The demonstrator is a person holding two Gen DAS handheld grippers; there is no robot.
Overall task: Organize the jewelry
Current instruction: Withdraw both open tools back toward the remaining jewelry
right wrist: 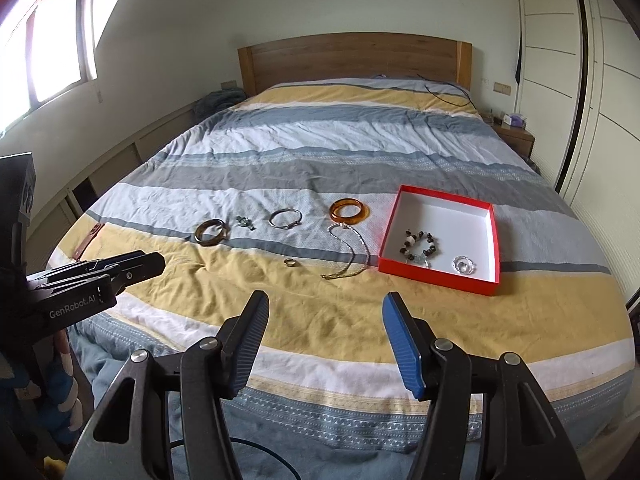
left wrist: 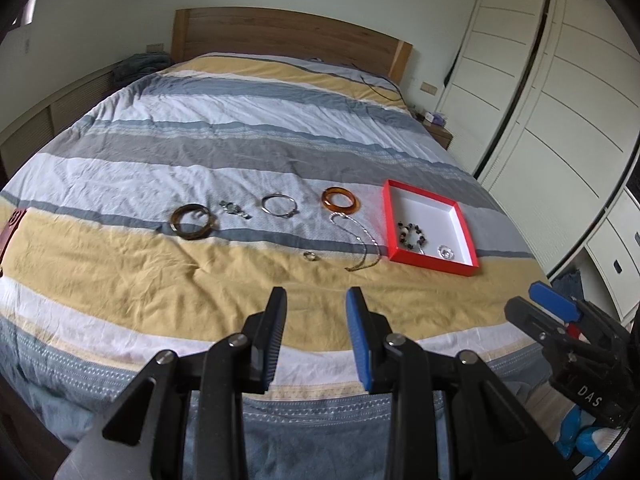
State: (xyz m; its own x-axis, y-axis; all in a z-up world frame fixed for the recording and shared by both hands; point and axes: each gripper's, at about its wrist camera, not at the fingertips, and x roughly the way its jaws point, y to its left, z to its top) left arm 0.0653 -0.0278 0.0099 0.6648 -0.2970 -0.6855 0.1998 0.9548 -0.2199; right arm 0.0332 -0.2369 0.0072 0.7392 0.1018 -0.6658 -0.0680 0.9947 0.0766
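Observation:
A red box [left wrist: 432, 263] with a white inside lies on the striped bedcover, right of centre. It holds a beaded bracelet [left wrist: 412, 236] and a clear ring [right wrist: 464, 266]. Left of it lie an amber bangle [left wrist: 352, 207], a chain necklace [left wrist: 362, 240], a silver bangle [right wrist: 274, 218], a small ring [left wrist: 310, 256], a small charm piece [left wrist: 234, 209] and a dark brown bangle [left wrist: 176, 224]. My left gripper [left wrist: 316, 296] hovers over the bed's near edge, open, nothing between its fingers. My right gripper [right wrist: 326, 300] hangs beside it, jaws opening and empty.
The bed fills both views, with a wooden headboard [right wrist: 352, 60] at the far end and a black cable [right wrist: 448, 96] near it. White wardrobe doors [left wrist: 560, 100] line the right side. A reddish-brown strip [right wrist: 90, 240] lies at the bed's left edge.

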